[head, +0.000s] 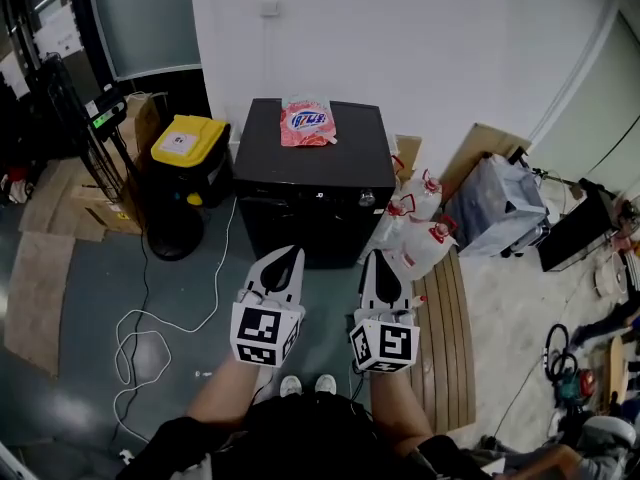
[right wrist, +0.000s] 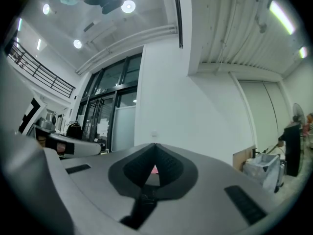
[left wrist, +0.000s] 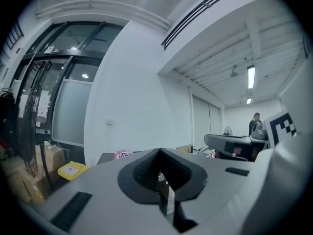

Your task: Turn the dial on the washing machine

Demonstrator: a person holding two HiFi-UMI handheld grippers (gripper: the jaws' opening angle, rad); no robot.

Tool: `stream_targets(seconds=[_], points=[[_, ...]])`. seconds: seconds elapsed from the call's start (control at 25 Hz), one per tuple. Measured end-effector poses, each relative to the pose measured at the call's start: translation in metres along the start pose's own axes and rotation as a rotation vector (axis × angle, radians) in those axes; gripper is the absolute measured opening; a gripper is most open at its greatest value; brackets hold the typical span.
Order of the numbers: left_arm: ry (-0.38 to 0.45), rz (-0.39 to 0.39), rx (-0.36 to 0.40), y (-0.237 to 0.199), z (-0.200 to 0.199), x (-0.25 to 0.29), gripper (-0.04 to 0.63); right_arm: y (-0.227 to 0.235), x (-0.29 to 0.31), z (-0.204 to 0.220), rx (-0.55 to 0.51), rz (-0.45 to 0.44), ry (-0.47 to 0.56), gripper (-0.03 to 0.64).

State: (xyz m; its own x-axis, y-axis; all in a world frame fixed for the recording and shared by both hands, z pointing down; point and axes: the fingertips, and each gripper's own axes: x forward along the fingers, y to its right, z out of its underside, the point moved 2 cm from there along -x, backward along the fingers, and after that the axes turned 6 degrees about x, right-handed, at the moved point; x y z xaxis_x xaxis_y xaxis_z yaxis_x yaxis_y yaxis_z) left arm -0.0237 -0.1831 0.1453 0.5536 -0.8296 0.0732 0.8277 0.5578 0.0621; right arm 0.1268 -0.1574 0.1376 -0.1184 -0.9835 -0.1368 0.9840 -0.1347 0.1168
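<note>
Dark grey floor (head: 190,268) runs up to a white wall (head: 440,48), and the black washing machine (head: 300,173) stands against that wall, straight ahead of you. Its dial (head: 367,198) shows as a small silvery knob at the upper right of the front face. A pink bag (head: 307,123) lies on the machine's lid, toward the back edge.

You hold both claws side by side in front of the machine, short of it and touching nothing. In the head view your left claw (head: 292,253) points at the lower middle of the front face. Its own view shows its jaws closed tip to tip with nothing gripped. Your right claw (head: 372,256) lines up below the dial. Its jaws are also pressed together and empty, and in its own view only a sliver of pink shows through the gap behind the tips.

Just left of the machine stands a black bin (head: 190,146) with a yellow lid, with cardboard (head: 100,203) beyond it. A white cable (head: 140,328) loops across the floor on that side. To the right, white jugs (head: 420,223) with red caps crowd against the machine's corner, and a slatted wooden board (head: 450,338) lies on the floor in front of them. Your white shoes (head: 307,384) show between your arms.
</note>
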Motion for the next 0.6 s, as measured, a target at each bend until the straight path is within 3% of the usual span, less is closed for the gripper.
stream_targets(seconds=[0.6], points=[[0.012, -0.022, 0.016, 0.032, -0.009, -0.032, 0.008, -0.004, -0.040, -0.015, 0.007, -0.053, 0.009, 0.000]])
